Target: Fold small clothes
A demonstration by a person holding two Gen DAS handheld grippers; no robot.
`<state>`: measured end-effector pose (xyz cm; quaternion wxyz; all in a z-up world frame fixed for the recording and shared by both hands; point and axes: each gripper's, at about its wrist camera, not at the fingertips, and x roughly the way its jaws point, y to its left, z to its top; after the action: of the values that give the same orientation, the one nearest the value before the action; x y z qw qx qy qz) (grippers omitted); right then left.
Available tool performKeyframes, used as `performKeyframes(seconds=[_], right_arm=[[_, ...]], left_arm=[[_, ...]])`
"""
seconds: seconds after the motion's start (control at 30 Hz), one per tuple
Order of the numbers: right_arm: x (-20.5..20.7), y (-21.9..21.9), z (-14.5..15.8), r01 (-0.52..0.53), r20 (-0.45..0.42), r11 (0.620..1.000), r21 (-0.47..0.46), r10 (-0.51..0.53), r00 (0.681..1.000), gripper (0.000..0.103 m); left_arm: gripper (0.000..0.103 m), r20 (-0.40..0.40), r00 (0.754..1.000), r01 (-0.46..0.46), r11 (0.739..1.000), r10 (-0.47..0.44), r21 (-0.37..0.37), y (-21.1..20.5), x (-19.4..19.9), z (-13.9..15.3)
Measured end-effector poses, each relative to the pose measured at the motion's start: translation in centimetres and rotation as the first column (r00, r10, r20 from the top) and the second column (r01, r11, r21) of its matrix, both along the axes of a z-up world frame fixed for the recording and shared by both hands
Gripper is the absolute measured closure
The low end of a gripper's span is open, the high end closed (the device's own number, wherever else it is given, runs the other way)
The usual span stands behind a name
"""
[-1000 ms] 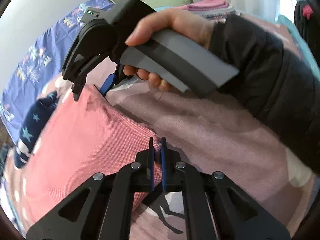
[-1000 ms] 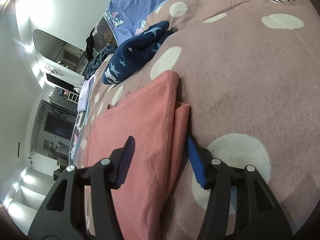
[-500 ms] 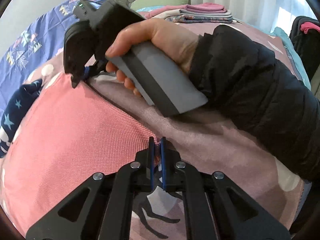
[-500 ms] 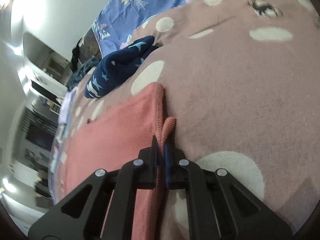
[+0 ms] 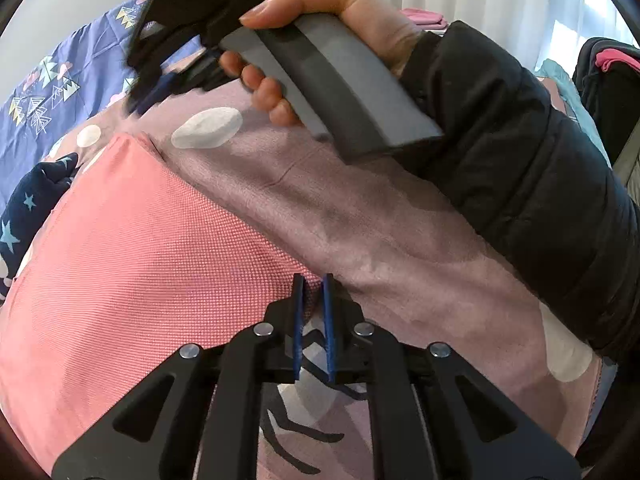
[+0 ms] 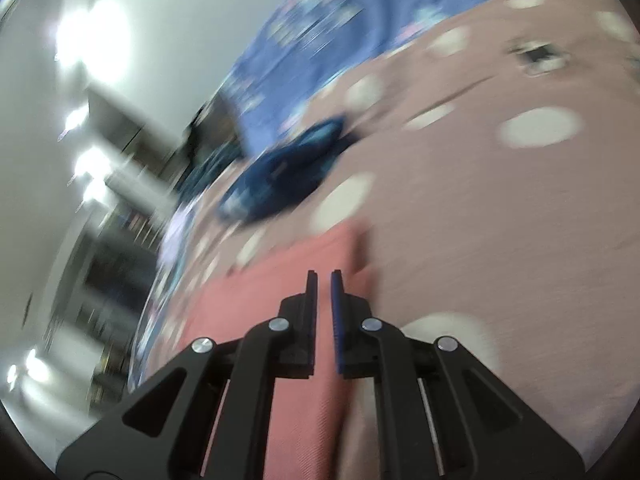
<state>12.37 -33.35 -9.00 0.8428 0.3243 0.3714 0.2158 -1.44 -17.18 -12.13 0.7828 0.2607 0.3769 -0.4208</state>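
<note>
A pink knit garment (image 5: 140, 260) lies flat on the mauve dotted bed cover (image 5: 360, 220). My left gripper (image 5: 313, 280) is shut on the pink garment's near right edge, with a bit of pink cloth between the pads. A hand (image 5: 340, 12) holds my right gripper (image 5: 148, 92), blurred, above the garment's far corner and clear of it. In the right wrist view the right gripper (image 6: 324, 276) shows a narrow gap. Its jaws are opening with nothing between them, and the pink garment (image 6: 280, 280) lies flat below.
A navy star-print garment (image 5: 28, 208) lies bunched just left of the pink one. Behind it is a blue patterned sheet (image 5: 60, 88). A black sleeve (image 5: 520, 160) crosses the right side. Folded clothes (image 5: 424, 18) are stacked at the back, and a dark bag (image 5: 608, 72) sits far right.
The right gripper closed on the pink garment's folded far edge, then rose off it; the cloth stayed flat. The left gripper kept its pinch on the near edge.
</note>
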Motion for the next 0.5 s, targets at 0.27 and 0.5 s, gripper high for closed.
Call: performKeyframes(seconds=[0.27, 0.5], right_arm=[[1.7, 2.7, -2.8, 0.025, -0.074, 0.966, -0.258, -0.046, 0.996, 0.103], [0.4, 2.8, -2.4, 0.073, -0.013, 0.961, -0.267, -0.079, 0.997, 0.103]], left_arm=[[0.081, -0.061, 0.997, -0.046, 0.997, 0.042, -0.066, 0.9, 0.1, 0.4], [0.071, -0.018, 0.971, -0.237, 0.956, 0.237, -0.173, 9.6, -1.3, 4.5]])
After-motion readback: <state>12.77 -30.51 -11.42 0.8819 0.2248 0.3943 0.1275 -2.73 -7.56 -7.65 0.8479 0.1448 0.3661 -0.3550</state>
